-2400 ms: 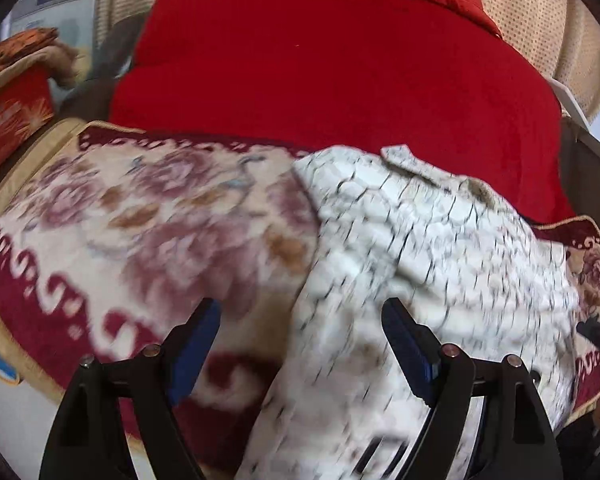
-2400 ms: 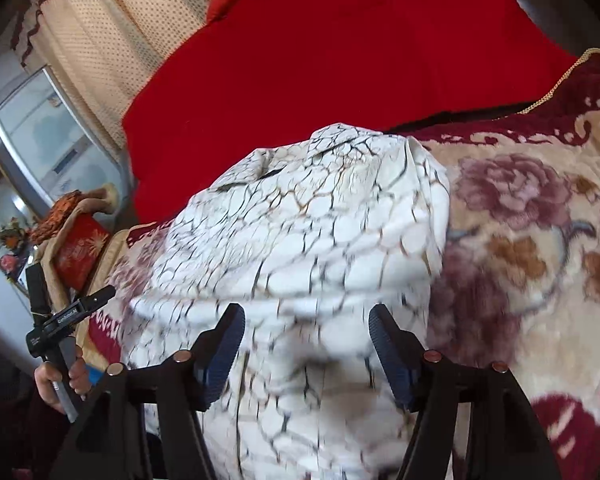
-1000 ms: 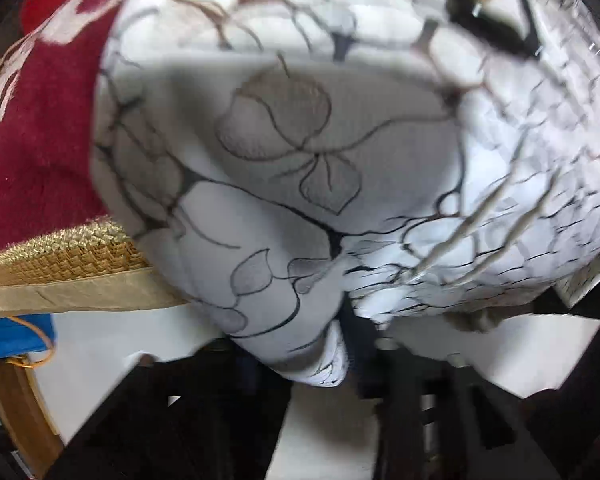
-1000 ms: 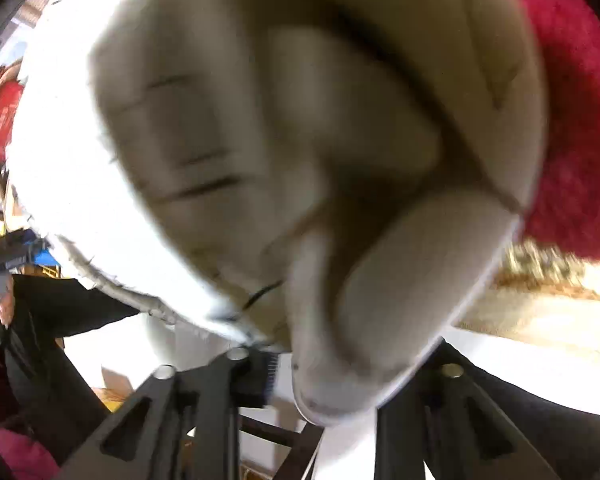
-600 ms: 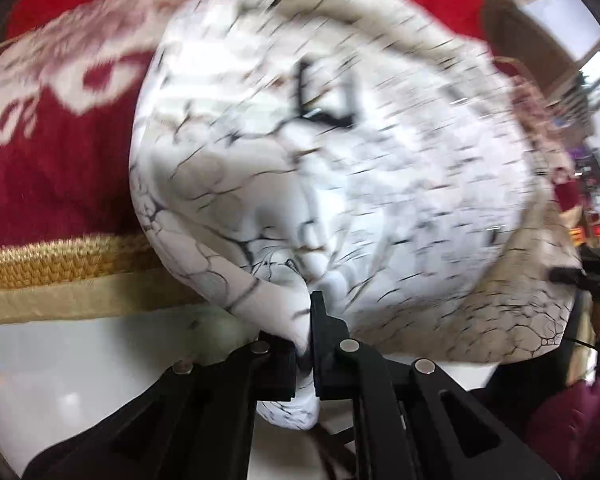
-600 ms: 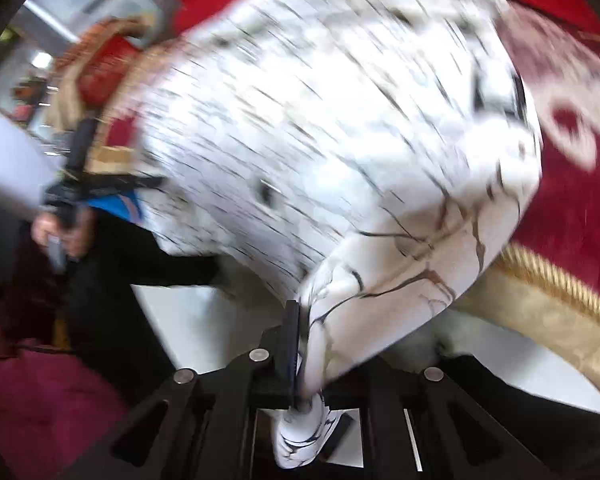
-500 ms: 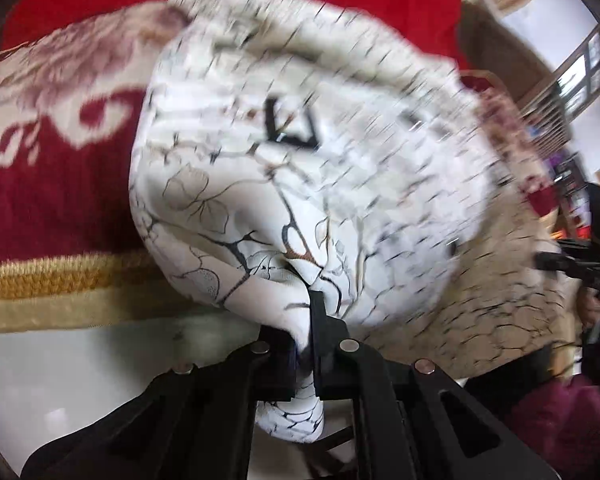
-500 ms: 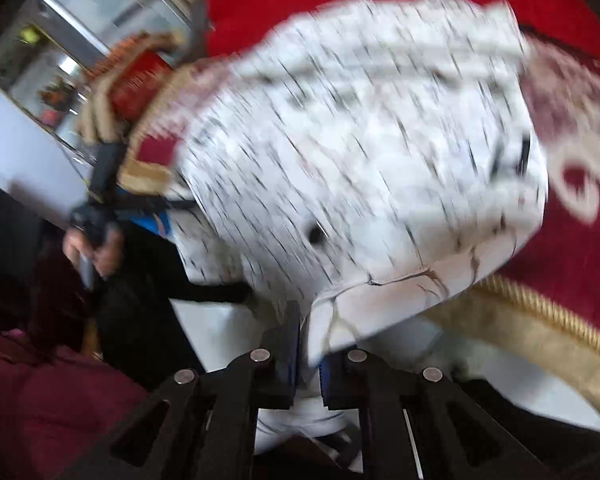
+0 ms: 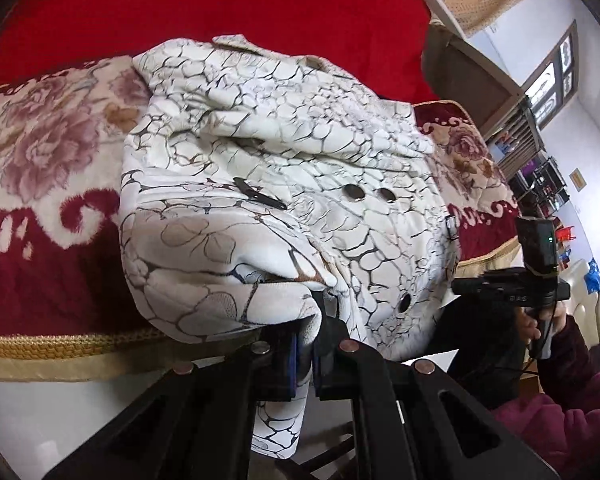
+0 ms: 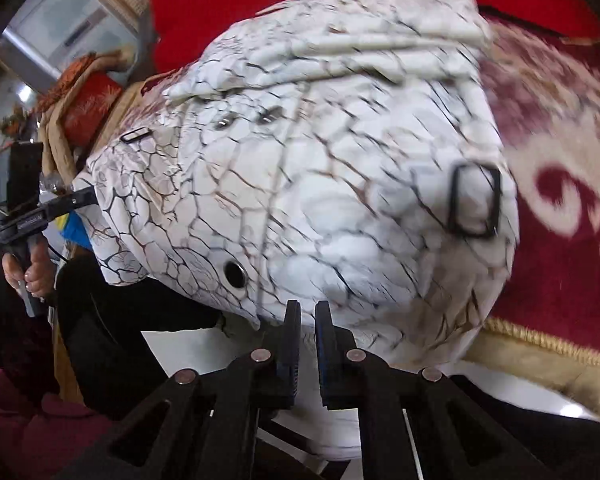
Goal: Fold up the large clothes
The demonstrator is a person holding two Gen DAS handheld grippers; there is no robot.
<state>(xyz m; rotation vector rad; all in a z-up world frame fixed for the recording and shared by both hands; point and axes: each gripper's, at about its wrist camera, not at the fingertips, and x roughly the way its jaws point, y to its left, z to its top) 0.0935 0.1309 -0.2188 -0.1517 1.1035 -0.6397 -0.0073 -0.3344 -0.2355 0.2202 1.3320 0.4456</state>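
The white crackle-patterned coat (image 9: 284,184) lies in a rumpled heap on the floral blanket (image 9: 48,152), its near hem hanging off the bed's gold-trimmed edge; a red bedcover (image 9: 220,12) spreads behind it. The left gripper (image 9: 305,354) is clamped tight on a bunched fold of that hem, cloth spilling out below the jaws; the right gripper (image 10: 307,350) is likewise closed, with a thin edge of the coat pinched between its pads (blur there makes the hold harder to read, but white fabric does sit in the gap). Both corners of the near edge look secured; I judge the fold only just begun, since the body is uneven, with snaps (image 9: 354,191) and a buckle (image 10: 475,205) showing on top; carrying the hem over towards the collar, then smoothing and halving again, remains.
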